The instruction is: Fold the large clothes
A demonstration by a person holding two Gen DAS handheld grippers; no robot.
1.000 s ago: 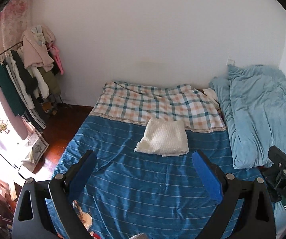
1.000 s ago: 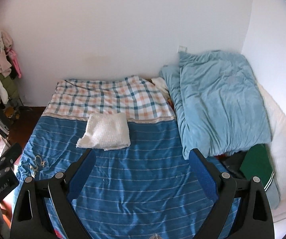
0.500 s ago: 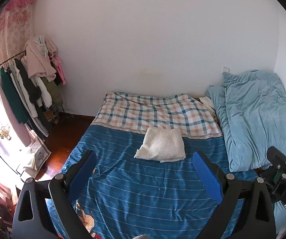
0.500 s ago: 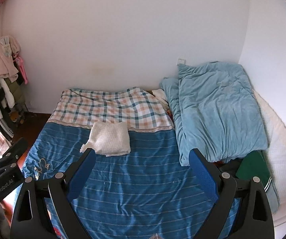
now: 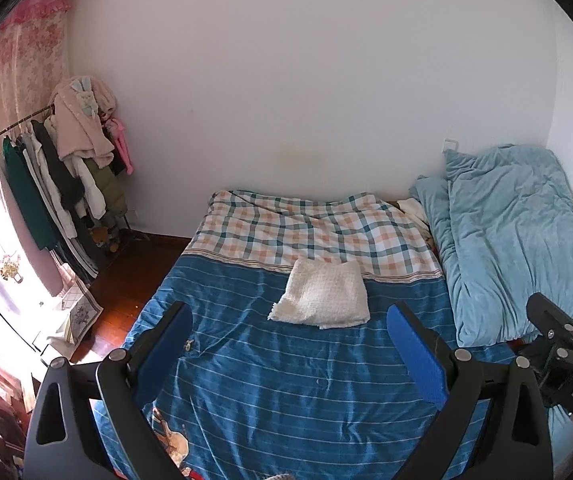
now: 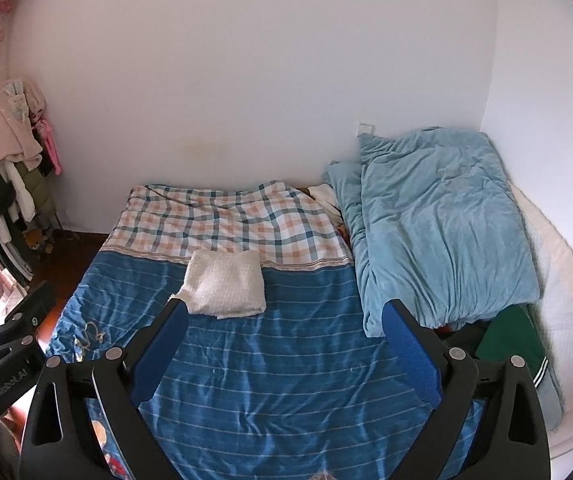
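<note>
A folded white knit garment lies in the middle of the bed, on the blue striped sheet just below the checked part; it also shows in the right wrist view. My left gripper is open and empty, held above the bed's near end, well short of the garment. My right gripper is open and empty too, at the same distance. The right gripper's black body shows at the right edge of the left wrist view.
A light blue duvet is piled along the bed's right side, with a green garment at its near end. A white wall backs the bed. A clothes rack stands at the left over dark wood floor.
Both grippers have pulled back and up from the bed, so the folded garment looks smaller and farther. Both stayed open and empty.
</note>
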